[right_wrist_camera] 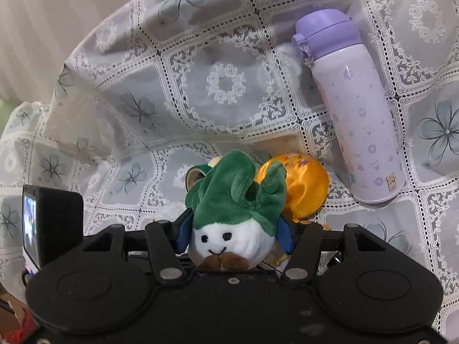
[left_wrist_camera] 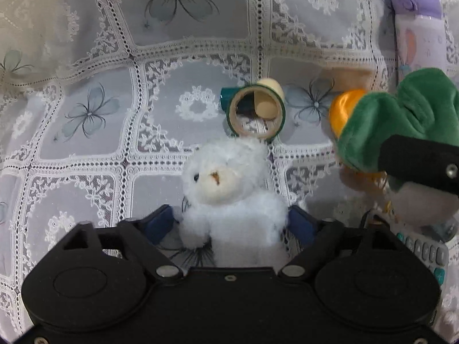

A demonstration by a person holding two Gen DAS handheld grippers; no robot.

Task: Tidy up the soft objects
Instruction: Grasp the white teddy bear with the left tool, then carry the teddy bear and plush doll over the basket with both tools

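Left gripper (left_wrist_camera: 232, 226) first: its two blue pads sit on both sides of the fluffy white bear (left_wrist_camera: 226, 189), and they look pressed into the fur, so I think I have the bear. The bear is upright on the lace tablecloth (left_wrist_camera: 86, 149), low down right in front of my camera.

Behind the bear lies a roll of tape (left_wrist_camera: 256, 113) on its side. That one is hard, so I leave it.

Moving right, my right gripper (right_wrist_camera: 233, 235) is squeezing the round white toy with the green leafy top (right_wrist_camera: 235, 200). I am holding it up, not resting it on the cloth. Just behind it is a shiny orange pouch (right_wrist_camera: 301, 186), soft-looking too. Farther right, a purple bottle (right_wrist_camera: 358, 120) lies flat on the cloth, and a calculator (left_wrist_camera: 424, 252) peeks out at the edge of the left view.

So I have two soft toys in hand. I see no bin or pile for them yet, so nothing is sorted. The orange pouch may still need picking up.
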